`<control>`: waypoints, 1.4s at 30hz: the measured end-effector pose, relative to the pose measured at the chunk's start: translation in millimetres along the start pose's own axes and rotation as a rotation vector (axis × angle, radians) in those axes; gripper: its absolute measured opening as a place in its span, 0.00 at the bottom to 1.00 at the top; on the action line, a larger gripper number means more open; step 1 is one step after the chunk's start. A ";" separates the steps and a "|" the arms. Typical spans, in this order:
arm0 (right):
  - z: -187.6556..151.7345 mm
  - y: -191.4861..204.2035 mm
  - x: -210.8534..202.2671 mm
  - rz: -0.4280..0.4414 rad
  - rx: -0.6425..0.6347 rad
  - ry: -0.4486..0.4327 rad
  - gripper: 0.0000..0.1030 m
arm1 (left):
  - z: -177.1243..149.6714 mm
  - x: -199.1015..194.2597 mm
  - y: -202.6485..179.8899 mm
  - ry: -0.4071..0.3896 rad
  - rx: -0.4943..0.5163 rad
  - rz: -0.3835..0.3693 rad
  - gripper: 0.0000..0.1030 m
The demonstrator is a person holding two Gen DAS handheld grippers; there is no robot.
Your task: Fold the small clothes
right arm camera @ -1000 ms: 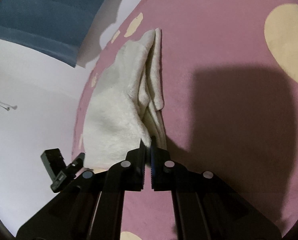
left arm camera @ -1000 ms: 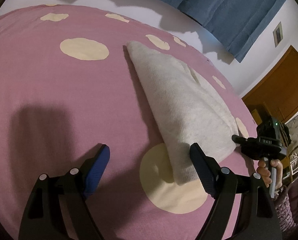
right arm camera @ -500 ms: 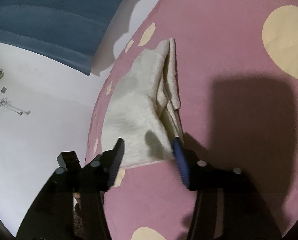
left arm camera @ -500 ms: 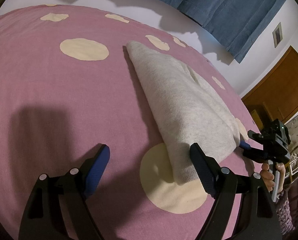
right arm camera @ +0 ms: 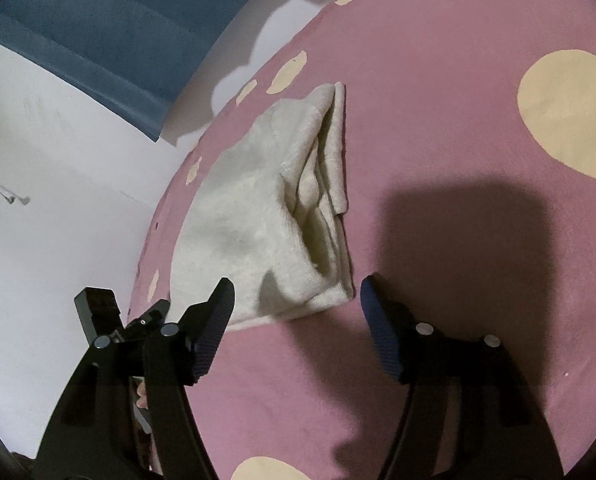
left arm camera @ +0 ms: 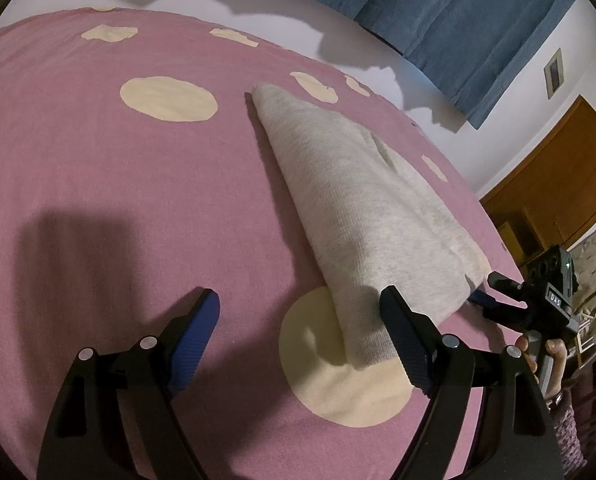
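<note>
A folded cream garment [left arm camera: 362, 216] lies near the pink spotted bedspread's [left arm camera: 97, 168] far edge, below a blue curtain [left arm camera: 478, 28]; the left gripper [left arm camera: 302, 316] gapes empty, while the right gripper [right arm camera: 295, 304], jaws just opening, holds nothing.

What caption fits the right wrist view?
Right tongs, jaws just opened and empty, hover before a folded cream garment lying on the pink spotted bedspread.

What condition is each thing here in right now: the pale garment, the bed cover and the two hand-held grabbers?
Cream garment: folded into a narrow bundle, lying flat, held by nothing.
Pink spotted bedspread: spread smooth under the garment.
Left gripper: open, nothing gripped.
Right gripper: jaws have just been opening, now open just short of the garment's near edge.
Blue curtain: hanging.
</note>
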State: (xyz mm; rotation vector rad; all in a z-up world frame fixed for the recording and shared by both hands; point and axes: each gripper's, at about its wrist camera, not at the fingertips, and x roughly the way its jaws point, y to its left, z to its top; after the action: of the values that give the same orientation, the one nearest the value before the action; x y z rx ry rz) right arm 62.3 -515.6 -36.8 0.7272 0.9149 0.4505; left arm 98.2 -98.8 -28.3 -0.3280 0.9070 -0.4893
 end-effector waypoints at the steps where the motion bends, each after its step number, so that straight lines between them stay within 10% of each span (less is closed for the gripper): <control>1: 0.1 -0.2 0.1 -0.005 -0.002 -0.001 0.63 | 0.0 0.1 -0.3 0.000 0.001 0.001 0.79; 23: 26.6 0.1 -13.8 -0.044 0.031 -0.042 0.68 | 24.3 4.9 -4.2 0.035 -0.027 -0.042 0.81; 42: 81.4 -9.2 64.4 0.002 0.063 0.076 0.68 | 63.5 56.4 0.5 0.083 -0.055 -0.074 0.71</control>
State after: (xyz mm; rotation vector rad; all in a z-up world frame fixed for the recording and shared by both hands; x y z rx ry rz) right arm 165.9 -511.3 -46.3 0.7728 1.0037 0.4558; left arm 179.2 -124.2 -29.4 -0.3948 0.9922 -0.5504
